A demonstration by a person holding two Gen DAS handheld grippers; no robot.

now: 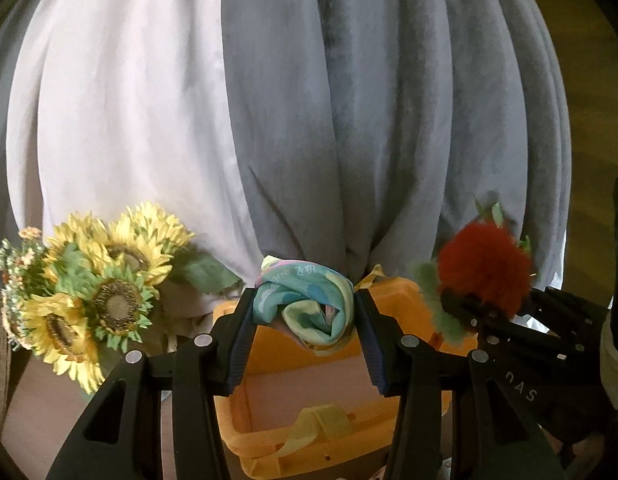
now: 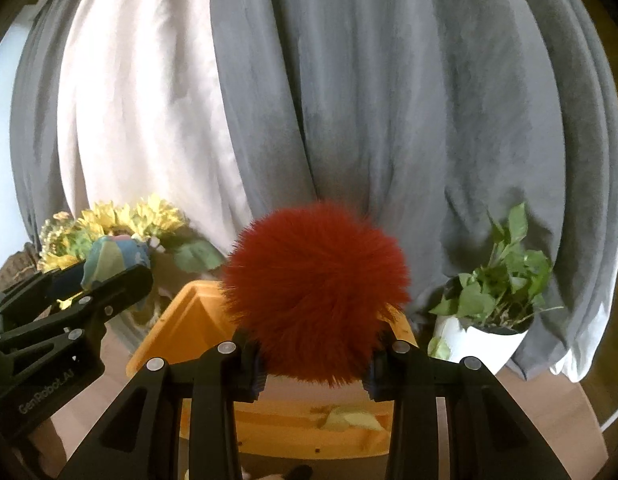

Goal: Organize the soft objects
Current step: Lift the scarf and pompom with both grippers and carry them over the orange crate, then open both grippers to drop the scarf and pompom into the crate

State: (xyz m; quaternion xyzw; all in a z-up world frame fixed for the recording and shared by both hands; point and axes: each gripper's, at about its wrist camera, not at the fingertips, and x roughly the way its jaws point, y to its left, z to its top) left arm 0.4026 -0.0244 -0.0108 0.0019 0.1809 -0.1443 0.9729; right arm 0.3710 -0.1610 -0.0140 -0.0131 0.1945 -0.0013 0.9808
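On the far left stands a bunch of fake sunflowers [image 1: 97, 292]. Next to it, the left gripper [image 1: 305, 316] squeezes a rolled-up pastel cloth [image 1: 309, 304] between its two pads. The cloth hangs in the air above the orange bin [image 1: 237, 440]. A bit of yellow cloth [image 1: 317, 424] already lies in the bin's bottom. To the right, the right gripper [image 2: 313, 364] is clenched on a fluffy red pom-pom [image 2: 317, 296], also up over the bin. Far right sits a small green plant in a white pot [image 2: 485, 320]. Grey and white curtains [image 2: 349, 100] hang behind.

The cloth roll could come loose and unroll when let go. The pom-pom's fur is slippery, so it could slide out early and miss the bin.
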